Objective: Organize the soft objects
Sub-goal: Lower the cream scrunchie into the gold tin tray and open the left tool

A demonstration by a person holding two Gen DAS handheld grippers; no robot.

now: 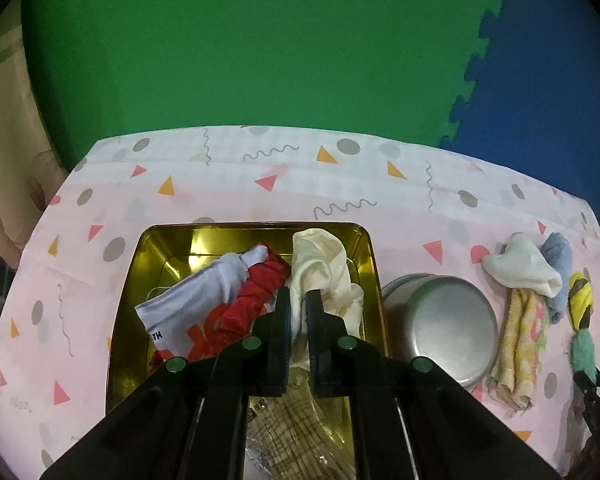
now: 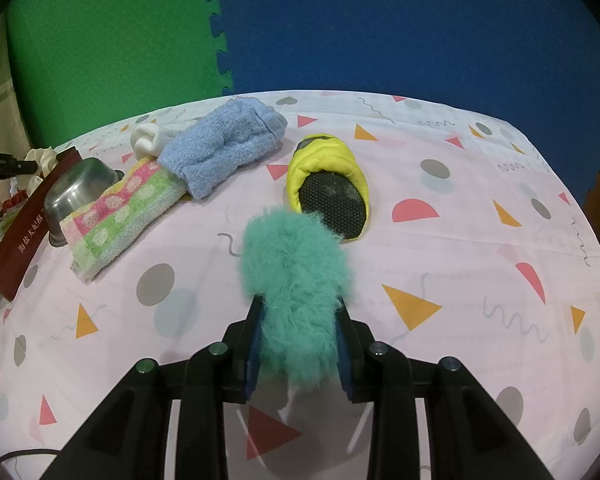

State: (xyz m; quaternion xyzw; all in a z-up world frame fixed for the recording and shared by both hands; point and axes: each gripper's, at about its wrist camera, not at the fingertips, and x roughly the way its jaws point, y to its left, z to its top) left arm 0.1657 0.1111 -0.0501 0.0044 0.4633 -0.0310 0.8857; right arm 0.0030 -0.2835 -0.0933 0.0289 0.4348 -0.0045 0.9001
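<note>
Between the pads of the left gripper (image 1: pixel 299 312) a fold of the cream cloth (image 1: pixel 324 270) is seen, the jaws standing almost shut on it; whether the pads press is judged likely but not certain. The cloth lies directly ahead of and below the fingertips, inside the gold tin (image 1: pixel 156 264), against its right wall, with its long axis running away from the gripper toward the far rim. Beside it, to the left in the tin, a red garment (image 1: pixel 256 300) and a white garment (image 1: pixel 204 292) are bunched together.

Just right of the tin an upturned steel bowl (image 1: pixel 446 326) is found, and farther right a striped towel (image 1: pixel 518 344), a white cloth (image 1: pixel 520 270) and a blue towel (image 1: pixel 558 264) are heaped, touching.

At the near centre of the right wrist view, the right gripper (image 2: pixel 300 344) is closed on the teal fluffy item (image 2: pixel 296 280), whose long axis runs straight ahead along the fingers. Immediately beyond its far end a yellow slipper (image 2: pixel 332 156) lies sole up. The right hand is judged nearer to the loose pile, the left nearer to the tin.

All items rest on a pink patterned tablecloth (image 2: pixel 460 264), flat and lightly creased. Behind the table, green foam matting (image 1: pixel 260 60) and blue foam matting (image 2: pixel 400 32) are joined by interlocking teeth.
</note>
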